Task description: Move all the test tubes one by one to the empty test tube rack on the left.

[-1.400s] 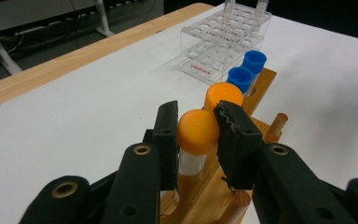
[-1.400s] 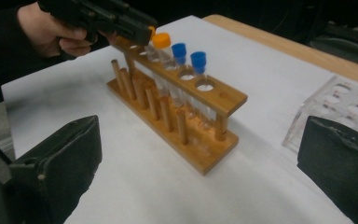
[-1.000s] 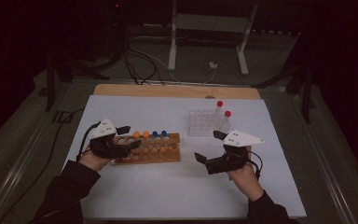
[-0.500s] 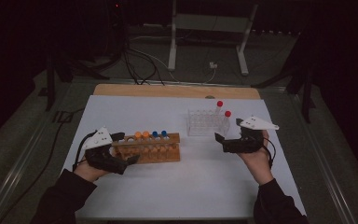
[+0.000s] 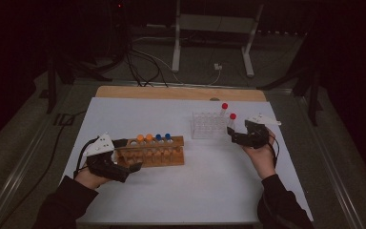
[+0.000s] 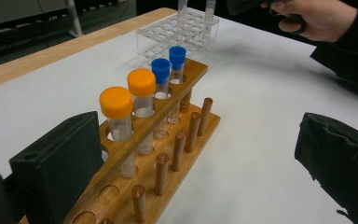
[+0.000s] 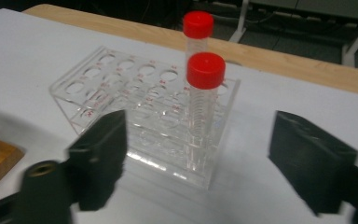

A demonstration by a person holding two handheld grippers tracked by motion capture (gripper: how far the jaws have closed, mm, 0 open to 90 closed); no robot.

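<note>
**Q:** Starting from the left, what do you hold, and what is near it?

**A:** My left gripper point(image 5: 124, 155) sits at about eight o'clock on the white table point(image 5: 209, 191). Its jaws stand wide apart and have just been opening. One jaw is against the near end of the wooden rack point(image 5: 155, 150); nothing is pressed between them. In the left gripper view the rack runs away from me toward one o'clock.

**Q:** How many tubes does that rack carry?

**A:** Four, in one row: two orange-capped tubes point(image 6: 121, 121) nearest me, then two blue-capped tubes point(image 6: 168, 77) behind them. All four stand upright. In front of that row is a line of wooden pegs; I cannot count them all.

**Q:** And moving right?

**A:** At about one o'clock from the table's middle stands one clear plastic rack point(image 5: 209, 125). Two red-capped tubes point(image 7: 204, 93) stand upright at its right end, one behind the other.

**Q:** Where is your other hand?

**A:** My right gripper point(image 5: 230, 132) is at three o'clock, just beside the clear rack's right end. Its jaws have just been closing but are apart, either side of the nearer red-capped tube and not touching it.
</note>
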